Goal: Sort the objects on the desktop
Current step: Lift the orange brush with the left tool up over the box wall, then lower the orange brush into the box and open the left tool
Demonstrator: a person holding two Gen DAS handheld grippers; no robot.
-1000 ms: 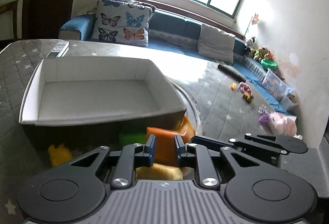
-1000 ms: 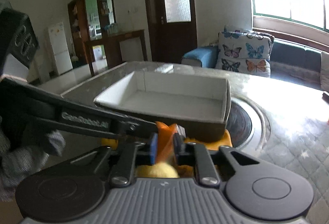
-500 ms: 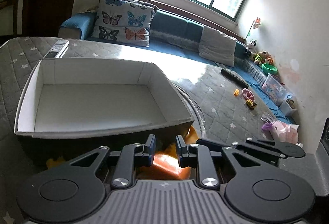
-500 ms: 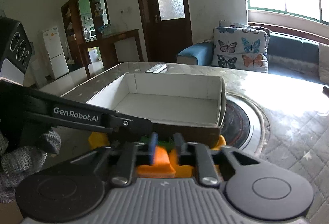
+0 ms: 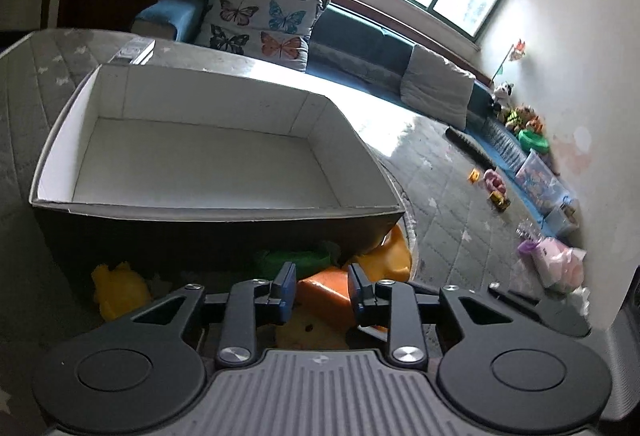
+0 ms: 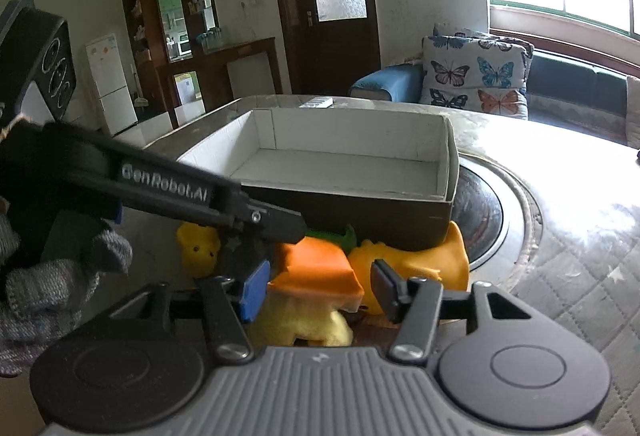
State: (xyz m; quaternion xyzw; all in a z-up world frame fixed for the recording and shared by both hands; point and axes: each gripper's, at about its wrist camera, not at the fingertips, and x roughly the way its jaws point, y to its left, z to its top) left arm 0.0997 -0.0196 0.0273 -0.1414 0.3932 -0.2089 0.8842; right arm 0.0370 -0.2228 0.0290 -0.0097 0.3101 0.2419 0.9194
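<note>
Down by the near wall of the white-lined cardboard box (image 6: pixel 360 164), both claws hang over a huddle of rubber toys on the quilted grey table cover (image 6: pixel 568 276). The orange block (image 6: pixel 316 268) lies on top of a pale yellow toy (image 6: pixel 308 324); in the right wrist view its long axis runs from near left toward far right, and its sloped face tips down toward the camera.

The right gripper (image 6: pixel 320 286) straddles that block with its jaws opening: the blue pad on the left sits just beside the block's edge, while the dark pad on the right stands clear of it, so nothing is clamped. The left gripper (image 5: pixel 322 292) is also opening, with the same orange block (image 5: pixel 324 292) between its fingers and a visible gap on each side. In the right wrist view the left gripper's arm reaches in from the left, and a grey knitted glove (image 6: pixel 52 276) shows below it.

Around the block sit a larger orange-yellow animal toy (image 6: pixel 424 260) touching the box's corner, a green toy (image 5: pixel 296 258) tucked against the box wall, and a small yellow duck-like figure (image 6: pixel 198 248) further left. A remote control (image 5: pixel 134 50) rests on the table beyond the box.
</note>
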